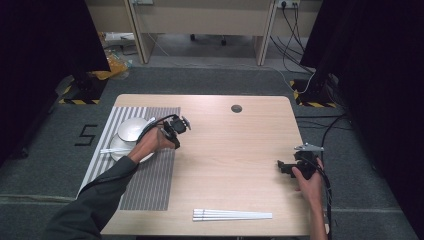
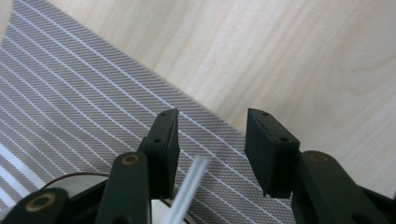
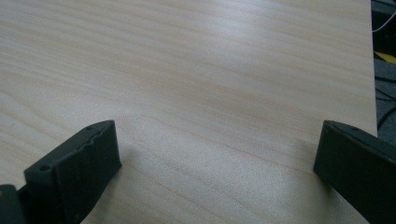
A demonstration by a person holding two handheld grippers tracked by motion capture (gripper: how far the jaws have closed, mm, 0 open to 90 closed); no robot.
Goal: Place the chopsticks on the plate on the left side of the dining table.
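The left tool (image 1: 176, 131) hangs over the right edge of the striped grey mat (image 1: 150, 185) on the left part of the counter (image 1: 235, 160), and its jaws stand released, partly apart. In the left gripper view a thin white stick (image 2: 189, 186) lies between the jaws, close to the left one, but the pads do not press on it. Just left of this tool are a white bowl (image 1: 131, 128) and a white plate (image 1: 120, 148) under it, with a white spoon (image 1: 111, 150) lying across the plate; these things crowd the far left part of the mat. The near part of the mat is bare. The right tool (image 1: 286, 166) rests low at the right side of the counter, near its right edge, with jaws wide apart and nothing between them. A bundle of white chopsticks (image 1: 232, 215) lies near the front edge, between the two arms. The middle of the counter is wide bare wood, and a small dark round hole (image 1: 236, 108) sits near the far edge.
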